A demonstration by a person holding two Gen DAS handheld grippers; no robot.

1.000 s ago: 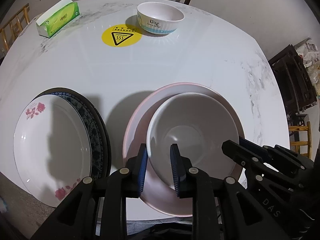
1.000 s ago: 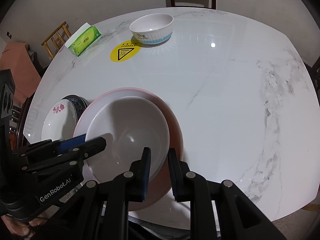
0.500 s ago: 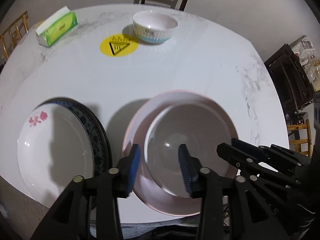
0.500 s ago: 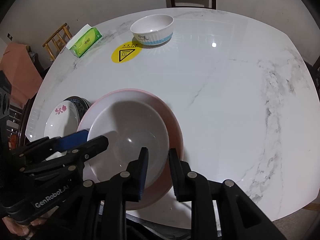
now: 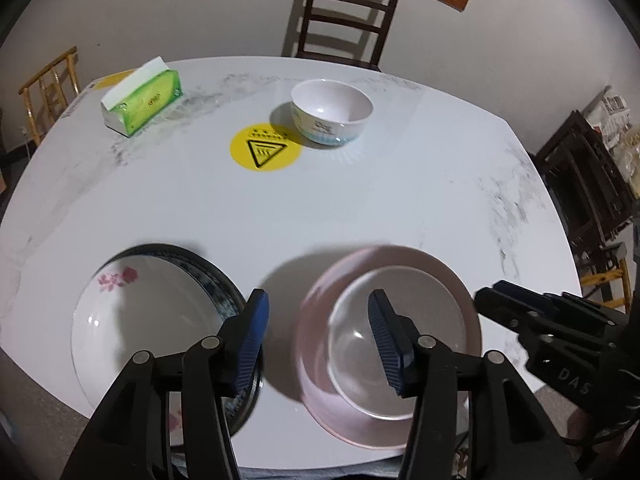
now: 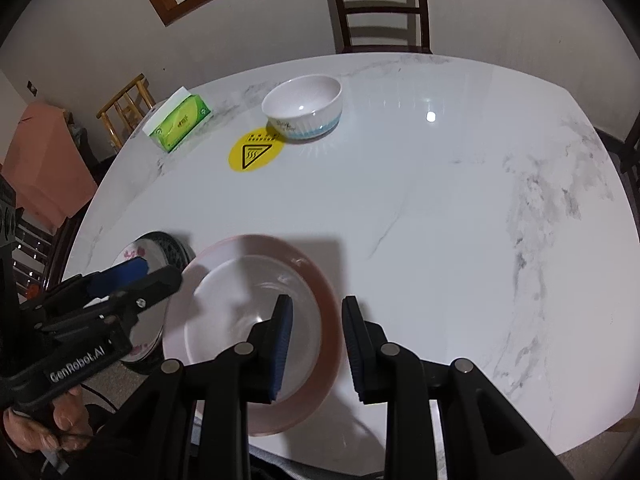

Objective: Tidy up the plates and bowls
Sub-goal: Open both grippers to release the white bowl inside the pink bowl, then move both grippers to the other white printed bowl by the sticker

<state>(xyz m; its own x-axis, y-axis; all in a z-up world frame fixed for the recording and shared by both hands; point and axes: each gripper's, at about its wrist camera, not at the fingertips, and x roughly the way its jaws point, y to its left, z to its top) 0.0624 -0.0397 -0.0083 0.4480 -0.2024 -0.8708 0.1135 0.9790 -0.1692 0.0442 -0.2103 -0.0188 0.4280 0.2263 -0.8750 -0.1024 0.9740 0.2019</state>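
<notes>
A white shallow bowl (image 5: 436, 340) rests inside a pink plate (image 5: 400, 256) near the table's front edge. My left gripper (image 5: 320, 340) hovers above the plate's left rim. Its jaws are opening and the pads touch nothing. My right gripper (image 6: 318, 344) hangs above the pink plate's (image 6: 320, 280) right rim, open, with the rim showing in the gap and no contact with the pads. To the left, a white plate with pink flowers (image 5: 140, 328) lies on a dark patterned plate (image 5: 212, 280). A small white bowl with a blue band (image 5: 332, 112) stands at the far side.
A green tissue box (image 5: 144, 96) sits at the back left, with a round yellow warning sticker (image 5: 266, 152) beside the small bowl. The white marble table (image 6: 460, 220) stretches to the right. A dark chair (image 6: 380, 4) stands behind it. A hand (image 6: 52, 428) holds the left gripper (image 6: 148, 276).
Both grippers let go of the white bowl and pink plate, which they were pinching by the rims, and rose and tipped upward. The left jaws spread much wider, the right only a little.
</notes>
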